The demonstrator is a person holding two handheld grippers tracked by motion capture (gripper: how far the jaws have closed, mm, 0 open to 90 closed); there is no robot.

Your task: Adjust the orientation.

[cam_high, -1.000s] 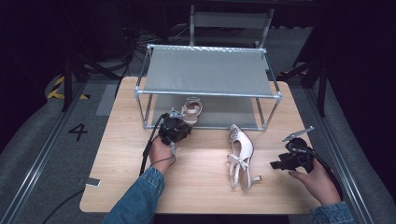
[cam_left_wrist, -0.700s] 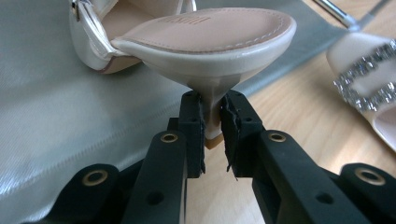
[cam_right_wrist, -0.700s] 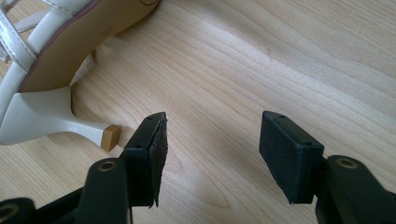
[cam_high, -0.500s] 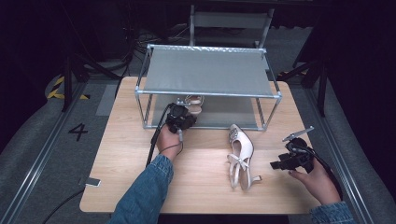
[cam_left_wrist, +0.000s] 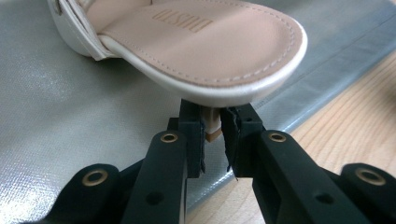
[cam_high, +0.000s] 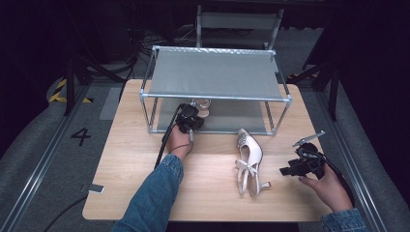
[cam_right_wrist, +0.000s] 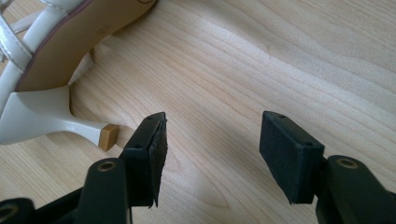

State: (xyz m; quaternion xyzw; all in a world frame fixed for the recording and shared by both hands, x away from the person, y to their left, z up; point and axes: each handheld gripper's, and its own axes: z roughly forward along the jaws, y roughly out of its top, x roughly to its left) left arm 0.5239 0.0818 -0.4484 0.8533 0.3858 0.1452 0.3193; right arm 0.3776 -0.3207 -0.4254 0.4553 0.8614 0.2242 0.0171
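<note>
Left tongs pinch slim heel of white leather sandal, carrying it onto grey fabric lower shelf of metal rack; heel grip keeps sole level. Right tongs wide, empty, near second white strappy sandal lying on wooden worktop, likely next.

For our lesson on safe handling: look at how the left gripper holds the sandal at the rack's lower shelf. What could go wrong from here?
1. The left gripper pinches only the thin heel of the sandal; the shoe could pivot or slip out.
2. The sandal passes under the rack's front bar; it could catch on it.
3. The second sandal lies on its side near the open right gripper; its heel tip is a small target.
</note>
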